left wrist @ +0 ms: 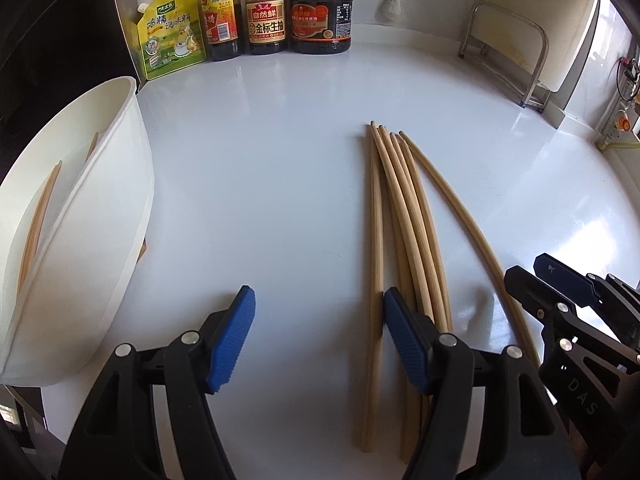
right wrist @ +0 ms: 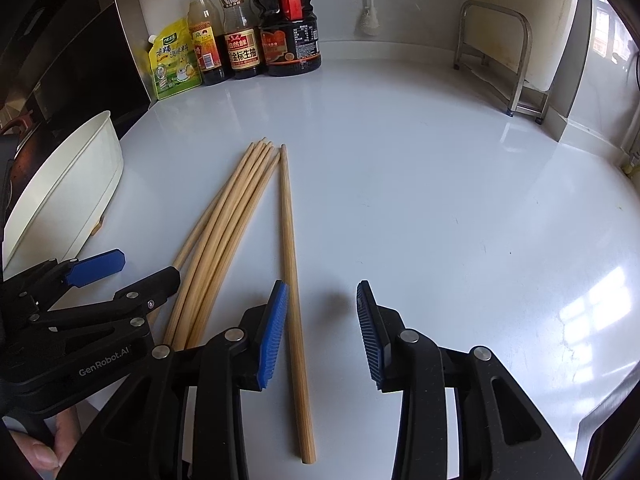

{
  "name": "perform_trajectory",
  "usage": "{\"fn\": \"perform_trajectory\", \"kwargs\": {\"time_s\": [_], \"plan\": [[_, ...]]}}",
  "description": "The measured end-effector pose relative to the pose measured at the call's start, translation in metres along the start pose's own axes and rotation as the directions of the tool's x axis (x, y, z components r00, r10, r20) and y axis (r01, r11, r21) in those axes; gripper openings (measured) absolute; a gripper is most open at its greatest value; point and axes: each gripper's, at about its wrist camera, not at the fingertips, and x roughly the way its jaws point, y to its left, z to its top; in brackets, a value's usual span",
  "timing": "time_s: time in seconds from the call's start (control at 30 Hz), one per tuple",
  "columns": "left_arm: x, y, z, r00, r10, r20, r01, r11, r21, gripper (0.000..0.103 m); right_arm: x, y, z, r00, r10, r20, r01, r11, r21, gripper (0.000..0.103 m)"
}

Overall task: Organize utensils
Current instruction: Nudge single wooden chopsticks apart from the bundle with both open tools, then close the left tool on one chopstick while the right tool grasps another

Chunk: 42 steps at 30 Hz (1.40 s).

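my left gripper (left wrist: 318, 340) and right gripper (right wrist: 322, 332) both show black arms with bright blue ribbed pads. i see pale tan, finely grained wooden chopsticks (left wrist: 400, 220) on a glossy white counter (left wrist: 260, 160). the holder (left wrist: 120, 200) beside them is plain white. at the back, a yellow-green printed pouch (left wrist: 170, 36), two dark-filled bottles with red and yellow labels (left wrist: 266, 20), and a near-black jug (left wrist: 321, 12) with a red handle and red-orange label.

Both the left gripper (left wrist: 318, 338) and right gripper (right wrist: 322, 332) have black plastic frames, silver pivot screws and ribbed blue pads (right wrist: 274, 336); white "GenRobot.AI" lettering; bare fingers (right wrist: 40, 446).
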Motion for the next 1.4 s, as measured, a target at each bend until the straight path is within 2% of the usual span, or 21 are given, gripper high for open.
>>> {"fn": "perform_trajectory", "kwargs": {"time_s": [0.3, 0.43, 0.77, 0.8, 0.9, 1.0, 1.07, 1.1, 1.13, 1.4], "plan": [[0.007, -0.001, 0.012, 1.000, 0.017, -0.004, -0.017, 1.000, 0.008, 0.067, 0.004, 0.007, 0.001, 1.000, -0.012, -0.013, 0.012, 0.999, -0.042, 0.035], [0.011, -0.002, 0.017, 1.000, 0.024, -0.004, -0.024, 1.000, 0.011, 0.073, 0.008, 0.006, 0.003, 1.000, -0.018, -0.021, 0.017, 0.999, -0.049, 0.036], [0.018, 0.003, 0.026, 1.000, 0.008, -0.007, -0.008, 1.000, -0.011, 0.072, 0.015, 0.009, 0.006, 0.999, -0.037, 0.005, 0.037, 0.996, -0.083, 0.036], [0.018, 0.002, 0.026, 1.000, 0.008, -0.004, -0.008, 1.000, -0.009, 0.070, 0.015, 0.010, 0.006, 0.999, -0.039, 0.009, 0.039, 0.995, -0.086, 0.036], [0.016, -0.001, 0.025, 1.000, 0.003, 0.004, -0.003, 1.000, 0.000, 0.056, 0.016, 0.013, 0.006, 0.999, -0.039, 0.015, 0.040, 0.994, -0.100, 0.035], [0.013, -0.005, 0.024, 1.000, -0.010, 0.007, 0.010, 1.000, 0.012, 0.035, 0.016, 0.017, 0.006, 0.999, -0.029, 0.014, 0.031, 0.992, -0.119, 0.025], [0.011, -0.006, 0.022, 1.000, -0.025, 0.004, 0.025, 1.000, 0.016, 0.015, 0.016, 0.020, 0.006, 0.999, -0.029, 0.013, 0.031, 0.990, -0.134, 0.006], [0.010, -0.007, 0.021, 0.999, -0.033, 0.001, 0.033, 0.999, 0.015, 0.010, 0.016, 0.021, 0.006, 0.999, -0.032, 0.013, 0.033, 0.990, -0.137, 0.006], [0.010, -0.006, 0.021, 0.999, -0.042, -0.003, 0.042, 0.999, 0.013, 0.007, 0.016, 0.021, 0.006, 0.999, -0.030, 0.014, 0.032, 0.990, -0.134, 0.006], [0.003, 0.002, 0.012, 0.994, -0.103, -0.022, 0.103, 0.994, -0.026, 0.007, 0.008, 0.005, 0.005, 1.000, 0.020, 0.022, -0.019, 0.999, -0.032, 0.006]]}}
